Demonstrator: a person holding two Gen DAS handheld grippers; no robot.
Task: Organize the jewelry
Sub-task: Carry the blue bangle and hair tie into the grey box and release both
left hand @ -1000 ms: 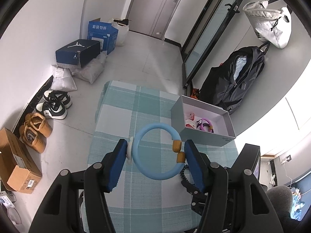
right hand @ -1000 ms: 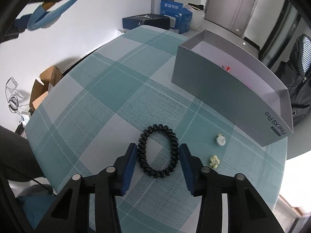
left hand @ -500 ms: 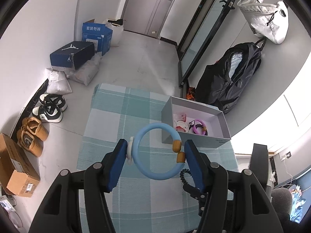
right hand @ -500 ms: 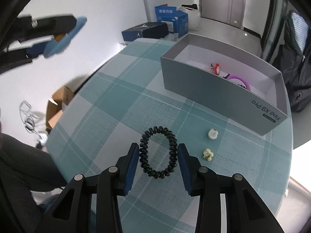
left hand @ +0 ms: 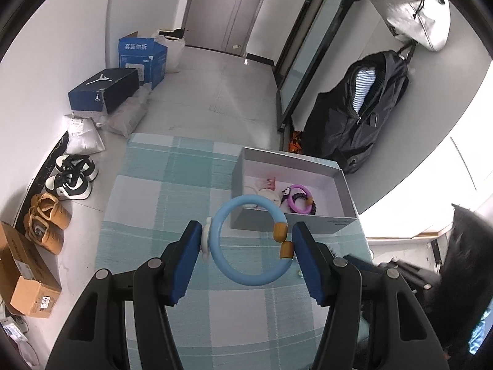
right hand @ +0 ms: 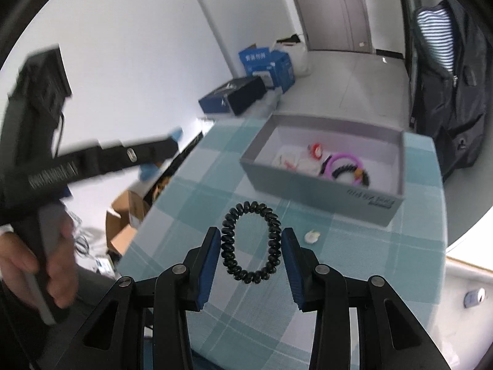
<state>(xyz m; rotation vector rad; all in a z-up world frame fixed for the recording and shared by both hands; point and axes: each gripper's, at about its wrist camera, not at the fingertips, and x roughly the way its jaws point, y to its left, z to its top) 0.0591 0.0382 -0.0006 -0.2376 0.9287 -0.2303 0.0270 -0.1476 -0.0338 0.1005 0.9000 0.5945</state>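
Left wrist view: the left gripper (left hand: 248, 243) pinches a blue ring (left hand: 251, 242) by its edges, jaws wide; a jolt could pop it out short of the box (left hand: 339, 182). Right gripper (right hand: 251, 251), jaws half closed, clasps a black coil (right hand: 251, 243) above the table (right hand: 197, 191); it may slip free.

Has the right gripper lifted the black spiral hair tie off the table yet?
Yes. The hair tie has risen with the right gripper, nearer the gray box.
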